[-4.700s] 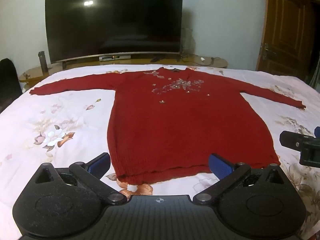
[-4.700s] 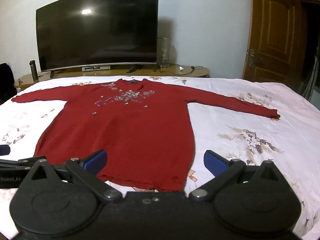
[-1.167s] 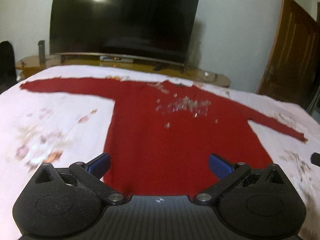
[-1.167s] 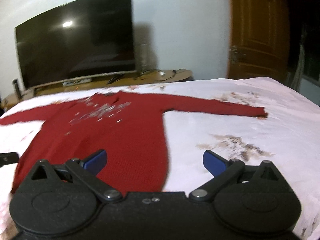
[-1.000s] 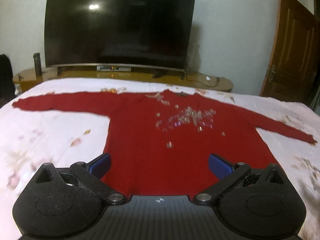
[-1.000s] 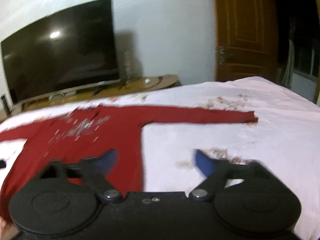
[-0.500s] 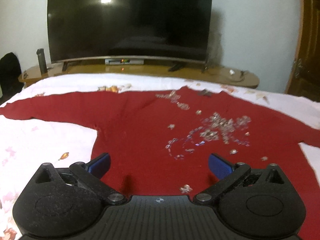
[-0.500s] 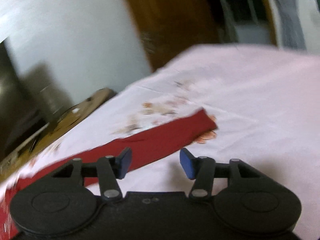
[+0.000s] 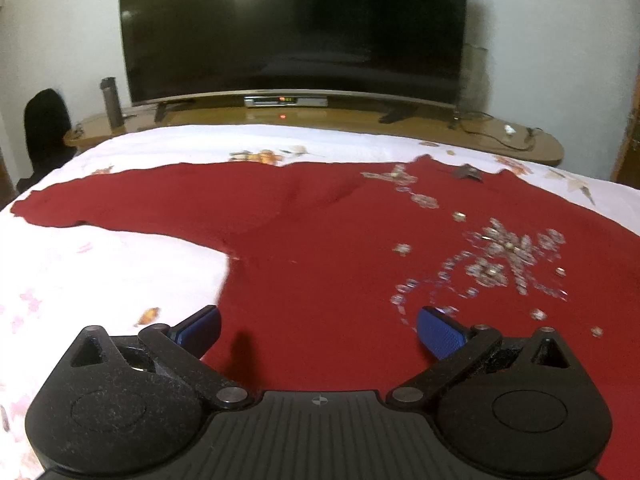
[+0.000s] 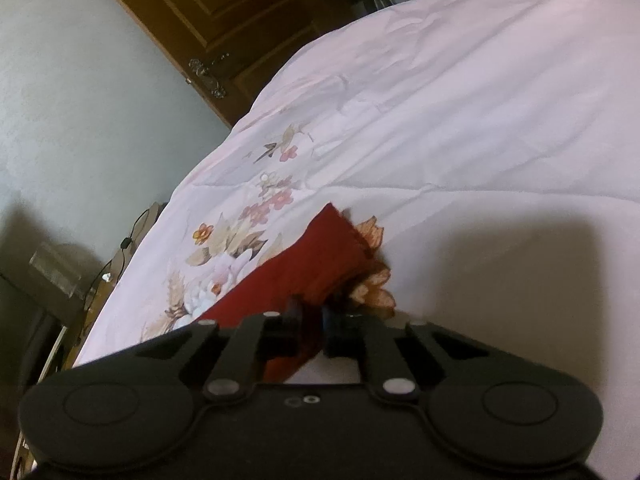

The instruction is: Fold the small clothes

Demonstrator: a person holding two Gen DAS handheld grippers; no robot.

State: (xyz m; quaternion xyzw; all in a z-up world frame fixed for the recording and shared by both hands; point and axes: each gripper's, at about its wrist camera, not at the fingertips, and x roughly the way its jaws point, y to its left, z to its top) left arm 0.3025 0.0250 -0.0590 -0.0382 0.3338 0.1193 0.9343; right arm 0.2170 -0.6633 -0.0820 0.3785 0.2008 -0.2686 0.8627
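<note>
On the bed (image 10: 460,128), the red sweater (image 9: 320,248) lies flat, front up, neckline toward the television (image 9: 292,28) and sleeves spread out sideways. Its right sleeve (image 10: 312,264) runs away from the body, long axis diagonal in the right wrist view, cuff farthest from the camera. We note the right hand-held gripper (image 10: 311,334) sits just short of that cuff; its jaws have just been closing and now pinch the sleeve cloth between them. We judge the coming fold turns on carrying this cuff back along the sleeve's axis onto the body. The left hand-held gripper (image 9: 318,330) hangs wide open over the body near the left armpit, gripping nothing, and is the nearer one to the left sleeve (image 9: 120,204).
</note>
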